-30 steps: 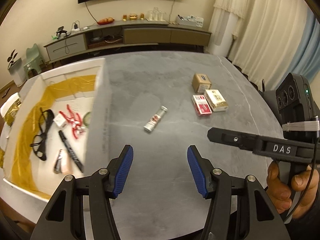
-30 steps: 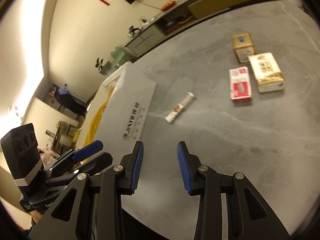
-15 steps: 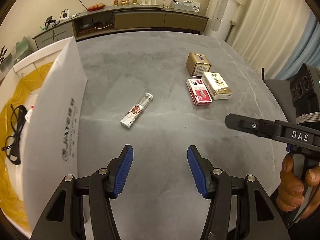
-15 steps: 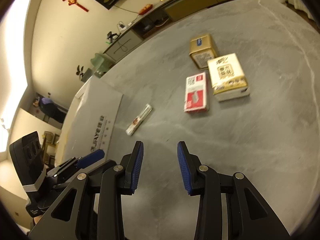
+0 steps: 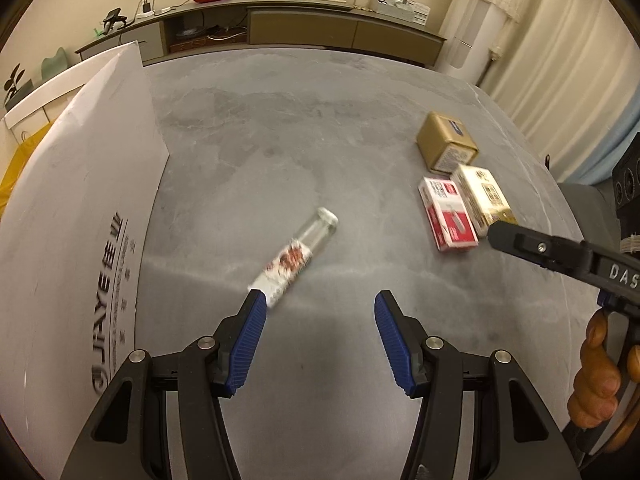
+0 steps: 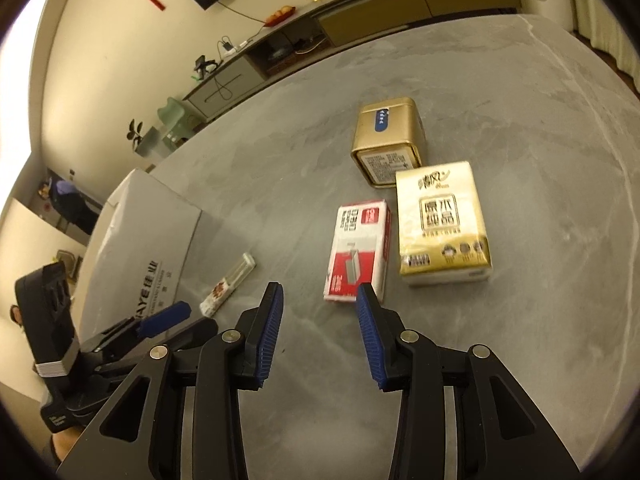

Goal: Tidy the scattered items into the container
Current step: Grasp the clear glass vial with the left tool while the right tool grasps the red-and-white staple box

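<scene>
A clear glass vial with a red-and-white label (image 5: 298, 258) (image 6: 228, 285) lies on the grey table just ahead of my left gripper (image 5: 318, 304), which is open and empty. Its lower end is beside the left pad (image 5: 250, 330). A red-and-white staple box (image 5: 447, 218) (image 6: 358, 249) lies right in front of my open right gripper (image 6: 318, 298). Beside it are a gold-and-white tissue pack (image 5: 484, 195) (image 6: 442, 222) and a gold tin (image 5: 446, 145) (image 6: 387, 140). The white container's wall (image 5: 76, 216) (image 6: 140, 240) stands at the left; its inside is hidden.
A hand (image 5: 600, 368) holds the right gripper's handle at the right edge of the left wrist view. A long sideboard (image 5: 260, 28) lines the far wall, curtains (image 5: 560, 48) hang at the right. The table's rounded edge (image 6: 580, 80) curves behind the boxes.
Both grippers moved forward and lower over the table. The vial now lies close to my left pad and the staple box close to my right fingers. The container's inside dropped out of sight.
</scene>
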Demonstrator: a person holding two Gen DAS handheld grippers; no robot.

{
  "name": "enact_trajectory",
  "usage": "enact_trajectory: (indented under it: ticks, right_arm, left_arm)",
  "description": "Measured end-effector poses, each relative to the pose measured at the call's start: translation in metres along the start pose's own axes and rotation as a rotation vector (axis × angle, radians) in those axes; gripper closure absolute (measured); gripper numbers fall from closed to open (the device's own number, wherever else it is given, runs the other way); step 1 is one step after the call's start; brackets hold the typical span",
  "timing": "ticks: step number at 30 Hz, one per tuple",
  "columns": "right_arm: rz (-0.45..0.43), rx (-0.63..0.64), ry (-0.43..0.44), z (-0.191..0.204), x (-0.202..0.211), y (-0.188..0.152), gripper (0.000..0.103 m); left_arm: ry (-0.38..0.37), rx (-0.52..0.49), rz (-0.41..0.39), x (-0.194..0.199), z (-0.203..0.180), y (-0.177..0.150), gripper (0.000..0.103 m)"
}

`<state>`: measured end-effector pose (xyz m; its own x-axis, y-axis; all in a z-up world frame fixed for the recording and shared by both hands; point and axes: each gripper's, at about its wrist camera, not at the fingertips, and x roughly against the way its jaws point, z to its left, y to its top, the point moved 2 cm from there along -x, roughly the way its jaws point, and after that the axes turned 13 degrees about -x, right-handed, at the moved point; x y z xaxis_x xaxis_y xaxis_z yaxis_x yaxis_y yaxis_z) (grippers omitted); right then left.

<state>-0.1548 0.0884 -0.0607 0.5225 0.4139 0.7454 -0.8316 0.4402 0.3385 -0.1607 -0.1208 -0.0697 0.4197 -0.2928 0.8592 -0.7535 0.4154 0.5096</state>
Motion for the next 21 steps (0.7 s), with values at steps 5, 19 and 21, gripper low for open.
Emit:
enact_trajectory:
  ticks: [5,19,21]
  right_arm:
    - [-0.015,0.068,-0.086,0.007,-0.017,0.012,0.059]
    - [-0.049,0.221,-0.233,0.015,-0.047,0.022,0.055]
    - [-0.038,0.227,-0.229,0.014,-0.044,0.021,0.055]
  left_arm:
    - [0.010,0.009,-0.004,-0.014,0.008,0.012,0.045]
    - [-0.004,-0.005,-0.014,-0.043,0.011,0.025,0.045]
    - [-0.019,-0.005,-0.014,-0.043,0.011,0.023,0.046]
